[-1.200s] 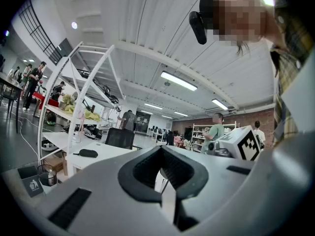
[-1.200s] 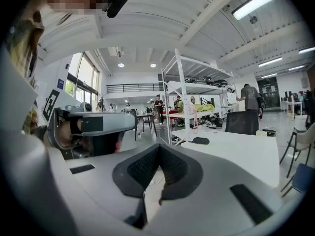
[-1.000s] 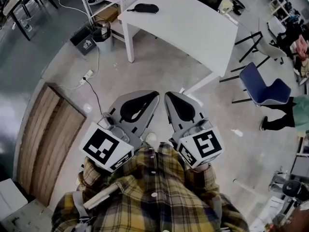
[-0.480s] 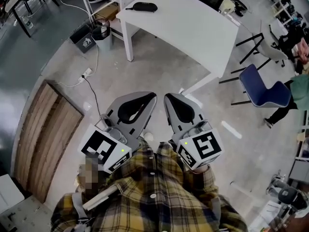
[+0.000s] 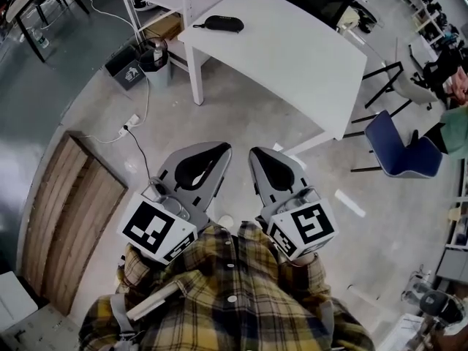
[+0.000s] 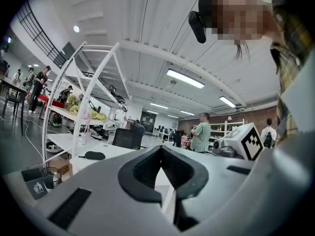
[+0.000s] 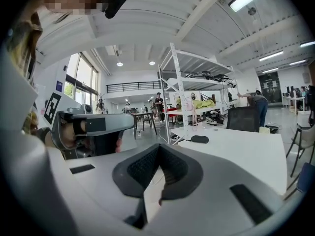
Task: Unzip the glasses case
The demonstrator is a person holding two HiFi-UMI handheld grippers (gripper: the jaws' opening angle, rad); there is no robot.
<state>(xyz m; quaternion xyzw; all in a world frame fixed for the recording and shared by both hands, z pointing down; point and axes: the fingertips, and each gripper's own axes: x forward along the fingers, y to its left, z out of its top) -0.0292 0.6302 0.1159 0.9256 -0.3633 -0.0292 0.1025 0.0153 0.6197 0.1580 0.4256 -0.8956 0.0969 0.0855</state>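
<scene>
The black glasses case (image 5: 219, 23) lies zipped near the far left corner of the white table (image 5: 292, 50), well away from both grippers. It also shows small in the left gripper view as the glasses case (image 6: 94, 155) and in the right gripper view as the glasses case (image 7: 199, 139). My left gripper (image 5: 221, 148) and right gripper (image 5: 255, 153) are held side by side close to the person's plaid shirt, above the concrete floor. Both are shut with nothing between their jaws. Their tips meet in the left gripper (image 6: 161, 147) and the right gripper (image 7: 158, 146).
A blue chair (image 5: 398, 146) stands right of the table. A bin (image 5: 153, 52) and a dark box (image 5: 126, 66) sit by the table's left leg, with a power strip and cable (image 5: 130, 119) on the floor. A wooden panel (image 5: 69, 210) lies at left. People stand farther off.
The table and case have slid slightly down and right in the head view. Both grippers have shifted a little, still shut and side by side.
</scene>
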